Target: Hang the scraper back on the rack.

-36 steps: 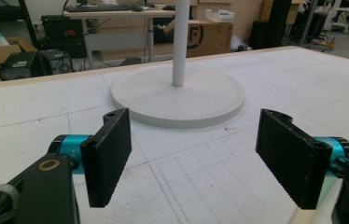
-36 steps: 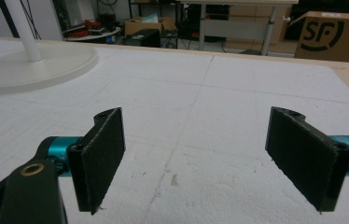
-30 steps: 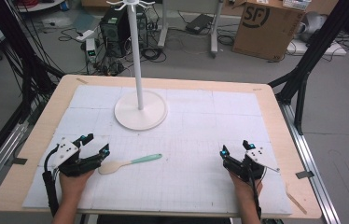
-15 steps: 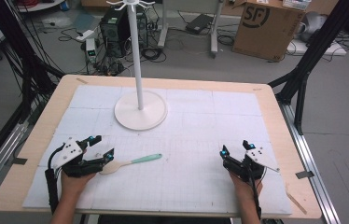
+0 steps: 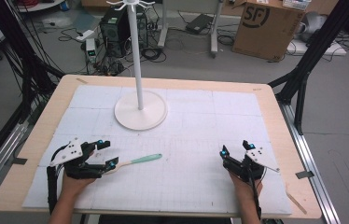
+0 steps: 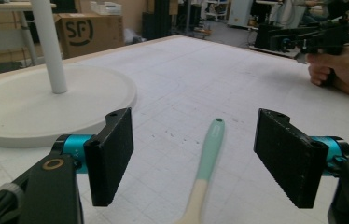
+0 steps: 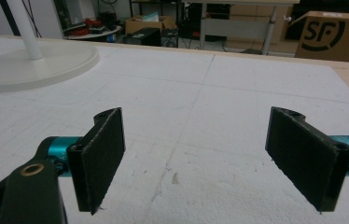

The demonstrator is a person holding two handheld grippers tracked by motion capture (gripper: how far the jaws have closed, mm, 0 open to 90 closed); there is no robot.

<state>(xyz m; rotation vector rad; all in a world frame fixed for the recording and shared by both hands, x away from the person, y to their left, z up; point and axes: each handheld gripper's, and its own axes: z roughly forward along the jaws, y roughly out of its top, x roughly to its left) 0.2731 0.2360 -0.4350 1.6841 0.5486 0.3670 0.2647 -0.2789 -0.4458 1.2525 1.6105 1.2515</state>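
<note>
A: What are we looking at on the counter (image 5: pixel 275 100)?

B: We are seeing a spoon (image 5: pixel 133 161) with a mint-green handle and a pale wooden bowl end, lying flat on the white gridded mat (image 5: pixel 200 121) at the near left. The left hand-held gripper (image 5: pixel 103 157) is sitting right at its wooden end.

A: Are we gripping it?

B: No. In the left gripper view the spoon (image 6: pixel 206 170) is lying between the jaws, which are standing wide with clear gaps on both sides of it; the pads are not pressing on it. The green handle is pointing away from the left hand-held gripper (image 6: pixel 193 156).

A: And the right side?

B: The right hand-held gripper (image 5: pixel 234 153) is resting near the right front of the mat, well apart from the spoon. We are seeing its jaws spread wide too, with only bare mat between them (image 7: pixel 193 161).

A: Anything else?

B: A white stand (image 5: pixel 140 100) with a round base is standing upright beyond the spoon, toward the far side.
</note>
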